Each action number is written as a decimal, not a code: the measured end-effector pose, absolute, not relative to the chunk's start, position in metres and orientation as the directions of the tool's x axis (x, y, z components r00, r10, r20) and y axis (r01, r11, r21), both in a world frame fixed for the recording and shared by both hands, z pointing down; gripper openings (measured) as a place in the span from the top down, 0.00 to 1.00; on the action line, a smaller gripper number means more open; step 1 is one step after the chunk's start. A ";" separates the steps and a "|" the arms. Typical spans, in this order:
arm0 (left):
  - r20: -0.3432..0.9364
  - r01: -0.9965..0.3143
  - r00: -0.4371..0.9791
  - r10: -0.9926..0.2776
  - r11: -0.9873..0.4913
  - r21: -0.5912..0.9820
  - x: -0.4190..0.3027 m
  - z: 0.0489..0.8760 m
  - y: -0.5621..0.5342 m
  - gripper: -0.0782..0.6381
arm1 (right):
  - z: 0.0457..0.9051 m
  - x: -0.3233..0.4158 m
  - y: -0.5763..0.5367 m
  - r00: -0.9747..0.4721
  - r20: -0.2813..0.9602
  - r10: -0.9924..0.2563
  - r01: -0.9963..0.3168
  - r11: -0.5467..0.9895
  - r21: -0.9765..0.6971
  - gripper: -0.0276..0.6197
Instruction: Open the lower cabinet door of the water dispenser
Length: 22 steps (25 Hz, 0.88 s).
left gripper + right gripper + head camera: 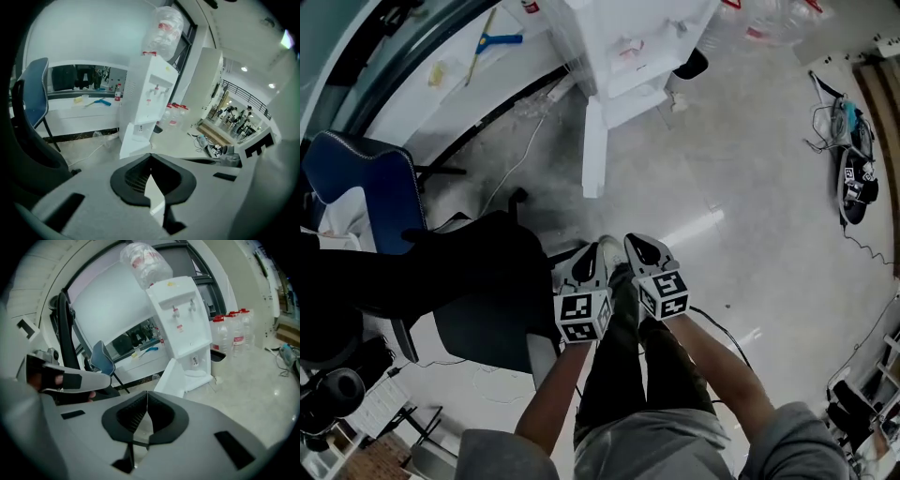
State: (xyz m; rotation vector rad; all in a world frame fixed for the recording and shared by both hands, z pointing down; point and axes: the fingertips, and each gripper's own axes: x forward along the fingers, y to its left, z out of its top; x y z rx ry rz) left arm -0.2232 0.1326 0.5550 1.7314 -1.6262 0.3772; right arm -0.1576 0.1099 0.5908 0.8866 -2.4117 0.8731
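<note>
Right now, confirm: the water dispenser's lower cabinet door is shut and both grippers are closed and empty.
Not shut: the lower cabinet door of the water dispenser stands open, as the right gripper view shows. The left gripper and right gripper are closed and empty.

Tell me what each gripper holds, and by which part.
Nothing. The left gripper and right gripper are both shut and empty, away from the white plastic water dispenser.

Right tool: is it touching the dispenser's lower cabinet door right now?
Apart. The head view shows bare floor between the right tool and the open lower cabinet door.
</note>
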 end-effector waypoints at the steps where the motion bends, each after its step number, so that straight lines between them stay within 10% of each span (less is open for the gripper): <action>1: 0.641 -0.954 0.166 -0.749 0.043 0.297 -0.215 0.544 0.139 0.88 | 0.577 -0.148 0.115 -0.709 0.560 -0.429 -0.687 0.599 -0.411 0.94; 22: 0.369 -0.956 0.277 -0.887 -0.214 0.202 -0.082 0.244 0.238 0.88 | 0.253 -0.010 0.215 -0.740 0.218 -0.636 -0.663 0.634 -0.398 0.94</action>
